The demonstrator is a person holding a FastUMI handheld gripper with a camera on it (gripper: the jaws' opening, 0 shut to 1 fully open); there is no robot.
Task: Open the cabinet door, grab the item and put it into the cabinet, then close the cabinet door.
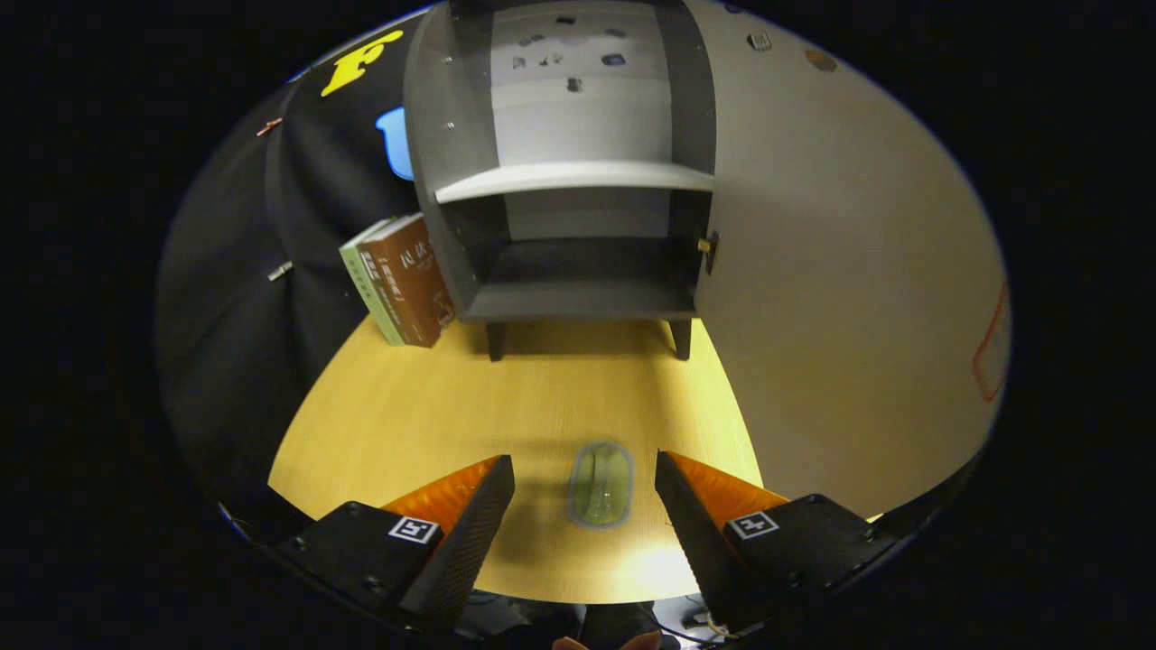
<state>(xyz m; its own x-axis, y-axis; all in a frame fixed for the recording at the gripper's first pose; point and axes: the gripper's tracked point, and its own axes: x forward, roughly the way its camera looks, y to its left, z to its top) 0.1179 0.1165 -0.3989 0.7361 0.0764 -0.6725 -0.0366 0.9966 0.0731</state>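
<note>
Gripper view: claw (585, 478) spread wide, gripping nothing.
Item (600, 484): on table (433, 406), between fingers.
Cabinet (569, 181): 12 o'clock, door (840, 271) open.

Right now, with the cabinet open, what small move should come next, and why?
Probably lower the gripper and close on the greenish oval item: it lies flat on the wooden table between the open fingers, untouched, and the cabinet stands open beyond.

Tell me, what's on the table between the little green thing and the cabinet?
Nothing: in the gripper view, bare table runs from the green item, between the open gripper fingers, to the cabinet.
</note>
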